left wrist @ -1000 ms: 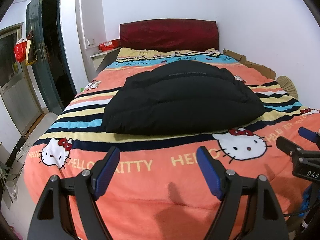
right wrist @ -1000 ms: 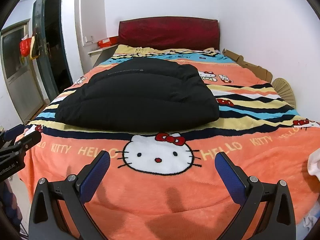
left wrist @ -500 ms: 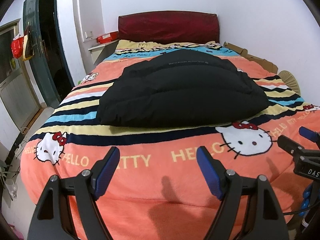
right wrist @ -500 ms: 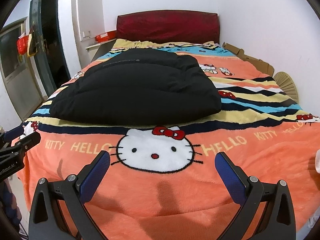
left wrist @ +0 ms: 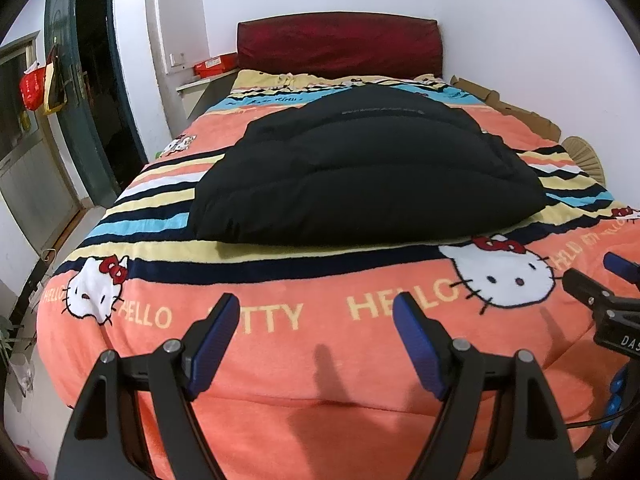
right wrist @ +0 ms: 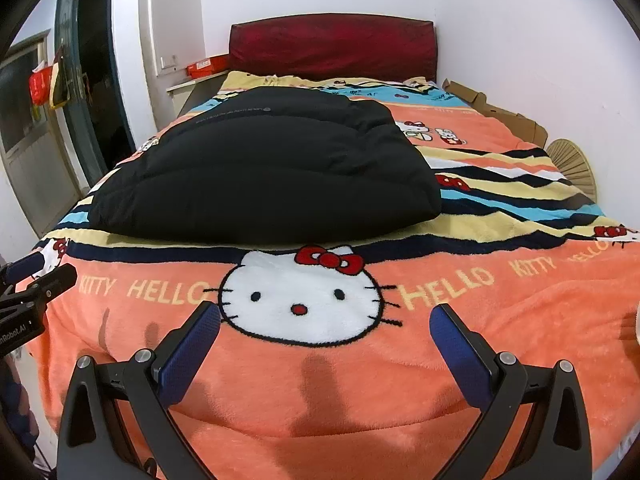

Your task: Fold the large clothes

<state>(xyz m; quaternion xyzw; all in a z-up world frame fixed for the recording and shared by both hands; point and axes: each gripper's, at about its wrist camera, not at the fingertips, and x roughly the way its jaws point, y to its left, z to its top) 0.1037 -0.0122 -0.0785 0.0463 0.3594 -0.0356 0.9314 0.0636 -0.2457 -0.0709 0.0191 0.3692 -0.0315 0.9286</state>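
Note:
A black puffy jacket (left wrist: 360, 176) (right wrist: 264, 172) lies folded in a thick bundle across the middle of the bed. My left gripper (left wrist: 316, 320) hovers open over the orange blanket at the foot of the bed, short of the jacket's near edge, nothing between its blue pads. My right gripper (right wrist: 324, 328) is open too, above the cat face print, also short of the jacket and holding nothing. Each gripper shows at the edge of the other's view: the right gripper (left wrist: 600, 280), the left gripper (right wrist: 36, 276).
An orange cartoon-cat blanket (left wrist: 320, 360) covers the bed, with a dark red headboard (left wrist: 340, 44) at the far wall. Cardboard (right wrist: 500, 112) and a woven fan (right wrist: 572, 160) lie along the right wall. A dark door (left wrist: 92, 92) and floor lie to the left.
Both grippers have sunk a little and drawn closer to the bed, so the jacket and blanket look larger. Their jaws stay as wide as before.

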